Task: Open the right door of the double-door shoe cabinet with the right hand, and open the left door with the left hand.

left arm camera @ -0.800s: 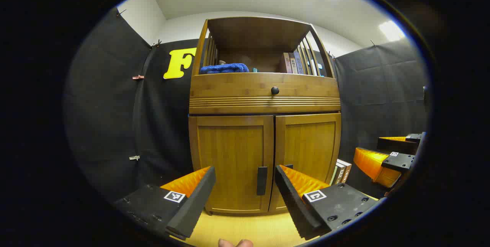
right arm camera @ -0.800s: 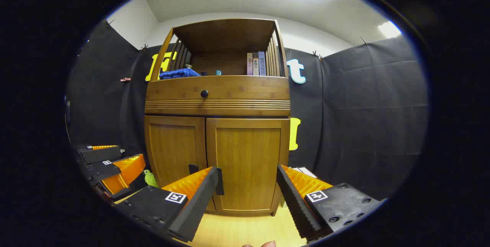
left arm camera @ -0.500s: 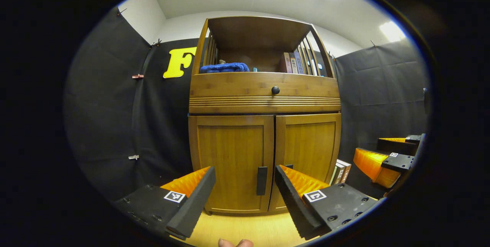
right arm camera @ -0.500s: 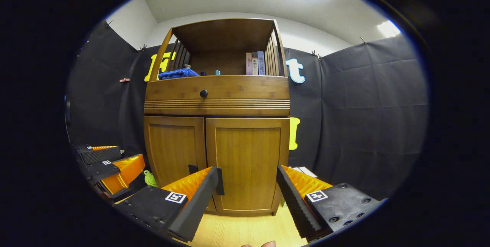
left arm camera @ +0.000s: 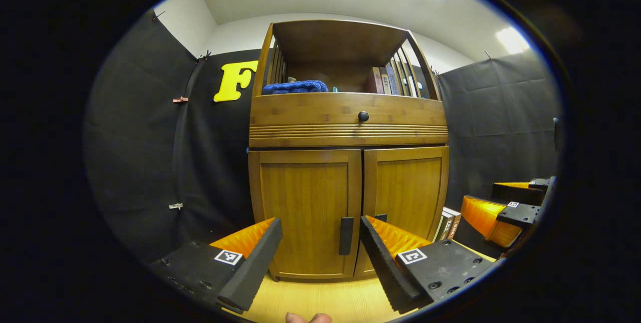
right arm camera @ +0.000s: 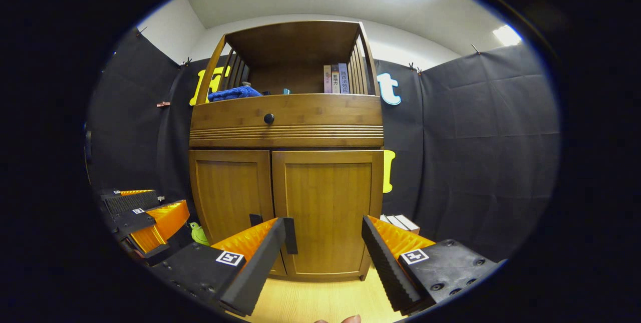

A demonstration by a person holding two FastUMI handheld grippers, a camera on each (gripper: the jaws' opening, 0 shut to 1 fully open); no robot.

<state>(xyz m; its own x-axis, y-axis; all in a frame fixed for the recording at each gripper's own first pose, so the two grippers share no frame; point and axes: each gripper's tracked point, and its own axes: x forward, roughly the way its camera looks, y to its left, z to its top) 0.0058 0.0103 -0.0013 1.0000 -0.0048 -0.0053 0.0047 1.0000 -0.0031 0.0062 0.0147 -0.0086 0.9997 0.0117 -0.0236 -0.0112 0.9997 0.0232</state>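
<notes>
Cabinet (left arm camera: 348, 163) seen slightly nearer vs 0.8 s ago; approach underway. Left claw (left arm camera: 320, 250) and right claw (right arm camera: 324, 250) spread, doors shut.

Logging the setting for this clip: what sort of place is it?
Probably a staged recording booth, not a home: black cloth walls surround a lone wooden double-door cabinet holding upright books and a folded blue cloth.

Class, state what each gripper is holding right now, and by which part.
Nothing. The left gripper and right gripper are both open, short of the closed cabinet doors.
</notes>
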